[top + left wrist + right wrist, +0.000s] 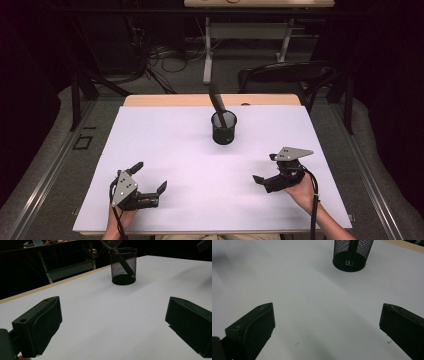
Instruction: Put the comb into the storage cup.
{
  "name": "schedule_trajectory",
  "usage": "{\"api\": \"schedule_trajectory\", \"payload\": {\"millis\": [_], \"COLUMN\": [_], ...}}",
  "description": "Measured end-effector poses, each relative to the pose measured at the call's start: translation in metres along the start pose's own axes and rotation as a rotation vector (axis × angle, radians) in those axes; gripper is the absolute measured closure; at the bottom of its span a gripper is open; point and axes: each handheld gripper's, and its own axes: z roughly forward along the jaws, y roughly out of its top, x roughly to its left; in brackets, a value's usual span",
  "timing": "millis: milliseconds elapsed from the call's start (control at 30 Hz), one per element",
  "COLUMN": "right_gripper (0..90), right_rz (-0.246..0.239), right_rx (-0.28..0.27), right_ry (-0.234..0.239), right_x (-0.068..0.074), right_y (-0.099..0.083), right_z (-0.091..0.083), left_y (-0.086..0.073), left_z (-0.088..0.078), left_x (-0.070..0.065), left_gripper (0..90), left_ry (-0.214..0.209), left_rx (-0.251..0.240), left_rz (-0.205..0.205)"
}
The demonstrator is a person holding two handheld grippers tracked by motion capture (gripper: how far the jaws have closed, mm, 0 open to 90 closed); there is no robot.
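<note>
A black mesh cup (223, 129) stands upright on the white table (165, 145), a little beyond its middle. A dark long-handled tool (217, 101) leans in the cup, tilted toward the far left. My left gripper (150, 176) rests near the front left, open, with nothing between its jaws. At the front right my right gripper (265, 168) is also open and holds nothing. The left gripper view has the cup (124, 266) far ahead of the gripper (112, 325), with the tool (117, 247) sticking out. The cup (352, 253) also lies well ahead of my right gripper (325, 330).
A strip of bare wood (200, 100) edges the table's far side. Behind it a dark chair (285, 75) stands at the right, with a desk frame (247, 32) and cables (165, 55) on the floor further back. A person's hands hold both grippers at the front edge.
</note>
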Motion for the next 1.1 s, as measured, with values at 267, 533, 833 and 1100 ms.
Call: {"api": "schedule_trajectory", "payload": {"millis": [267,533,833,1100], "right_gripper": [0.0,0.0,0.0,0.0], "right_rz": [-0.004,0.003,0.015,0.005], "right_rx": [-0.036,-0.058,-0.065,-0.080], "right_ry": [-0.029,-0.049,-0.063,-0.062], "right_x": [0.004,0.007,0.008,0.009], "right_y": [-0.007,-0.015,-0.024,-0.027], "right_z": [-0.010,-0.019,-0.024,-0.025], "left_y": [0.000,0.000,0.000,0.000], "left_z": [0.000,0.001,0.001,0.002], "left_x": [0.000,0.000,0.000,0.000], "left_gripper": [0.8,0.8,0.9,0.9], "left_ry": [0.001,0.000,-0.002,-0.001], "left_rx": [0.000,0.002,0.002,0.006], "left_rz": [0.001,0.001,0.001,0.006]}}
